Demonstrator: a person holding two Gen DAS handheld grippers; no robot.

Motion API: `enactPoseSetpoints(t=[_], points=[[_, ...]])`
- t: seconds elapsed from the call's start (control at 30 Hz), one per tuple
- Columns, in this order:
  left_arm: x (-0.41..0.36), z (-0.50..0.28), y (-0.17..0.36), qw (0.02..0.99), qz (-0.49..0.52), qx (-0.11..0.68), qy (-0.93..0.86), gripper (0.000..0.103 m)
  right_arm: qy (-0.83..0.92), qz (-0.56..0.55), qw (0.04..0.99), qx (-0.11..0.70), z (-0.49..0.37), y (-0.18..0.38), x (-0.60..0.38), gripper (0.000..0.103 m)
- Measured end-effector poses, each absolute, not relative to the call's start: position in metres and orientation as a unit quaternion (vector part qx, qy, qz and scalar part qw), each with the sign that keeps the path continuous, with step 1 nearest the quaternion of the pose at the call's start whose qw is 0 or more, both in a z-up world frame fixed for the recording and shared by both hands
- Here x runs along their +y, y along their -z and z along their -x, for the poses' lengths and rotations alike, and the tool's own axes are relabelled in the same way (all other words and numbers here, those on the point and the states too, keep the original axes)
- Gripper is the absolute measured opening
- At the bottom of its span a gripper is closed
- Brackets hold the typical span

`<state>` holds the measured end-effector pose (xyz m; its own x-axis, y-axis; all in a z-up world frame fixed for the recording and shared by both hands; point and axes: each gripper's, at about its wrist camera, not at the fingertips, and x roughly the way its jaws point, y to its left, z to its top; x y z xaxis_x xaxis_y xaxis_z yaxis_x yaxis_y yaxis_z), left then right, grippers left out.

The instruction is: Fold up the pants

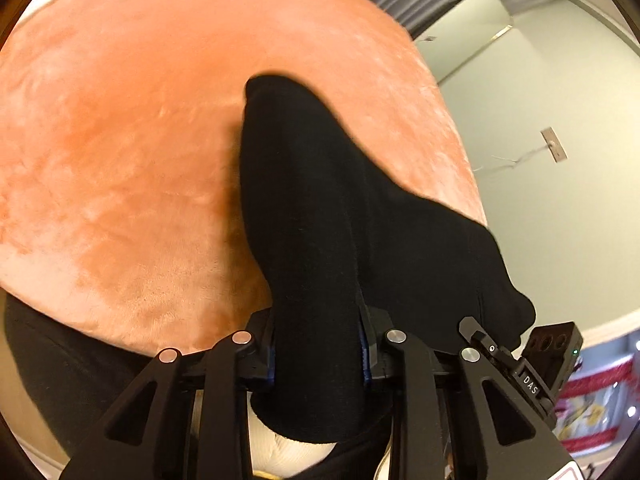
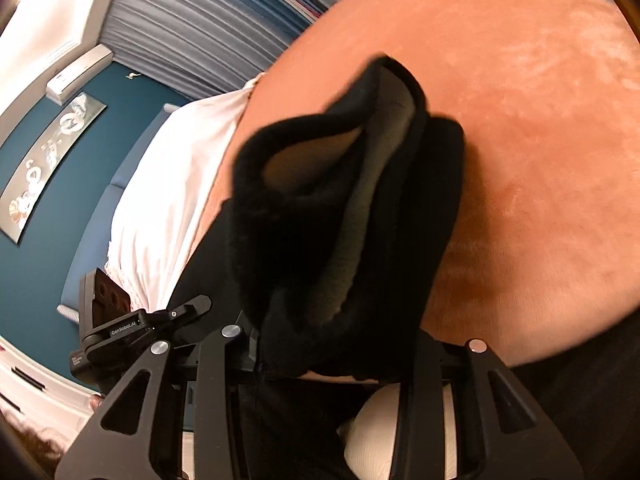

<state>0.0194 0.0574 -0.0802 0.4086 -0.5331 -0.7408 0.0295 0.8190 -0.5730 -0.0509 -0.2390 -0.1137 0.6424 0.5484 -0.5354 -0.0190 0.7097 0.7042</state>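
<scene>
The left hand-held gripper (image 1: 320, 344) is pinching a thick bunch of the black pants (image 1: 320, 208), the fabric packed between its two fingers and spilling both forward and back over the linkage. From that grip the cloth rises away from the camera as a dark ridge, tapering to a rounded end over the orange plush blanket (image 1: 120, 140) that fills most of the left wrist view. A second fold of the same fabric drapes to the right, reaching the other gripper's mount beside it. The right hand-held gripper (image 2: 332, 352) is likewise clamped on the black pants (image 2: 304, 220); here the fabric stands up as an open loop, showing a grey fleecy lining (image 2: 360, 216) on its inner face. Behind this bunch lies the orange plush blanket (image 2: 520, 140), spread across the upper right of the right wrist view. To the left of the blanket sits a white cloth (image 2: 172, 184), touching its edge, and beyond that a teal wall (image 2: 52, 216) carrying a long silver decorated panel (image 2: 48, 160). Pleated grey-blue curtains (image 2: 208, 24) hang along the top.
</scene>
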Motion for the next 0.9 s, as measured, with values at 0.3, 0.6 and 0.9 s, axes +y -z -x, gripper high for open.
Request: enactPoseSetpoints(t=[0.3, 0.6, 0.9], points=[[0.039, -0.067, -0.022, 0.883, 0.184, 0.387, 0.189, 0.023, -0.211, -0.284, 0.889, 0.291, -0.009, 0.029, -0.234, 0.031], [0.033, -0.191, -0.058, 0.929, 0.137, 0.3, 0.165, 0.023, -0.224, -0.283, 0.908, 0.213, -0.151, 0.011, -0.225, 0.031], [0.04, -0.318, 0.053, 0.914, 0.143, 0.356, 0.136, 0.024, -0.193, -0.311, 0.888, 0.278, -0.271, 0.117, -0.225, 0.032]])
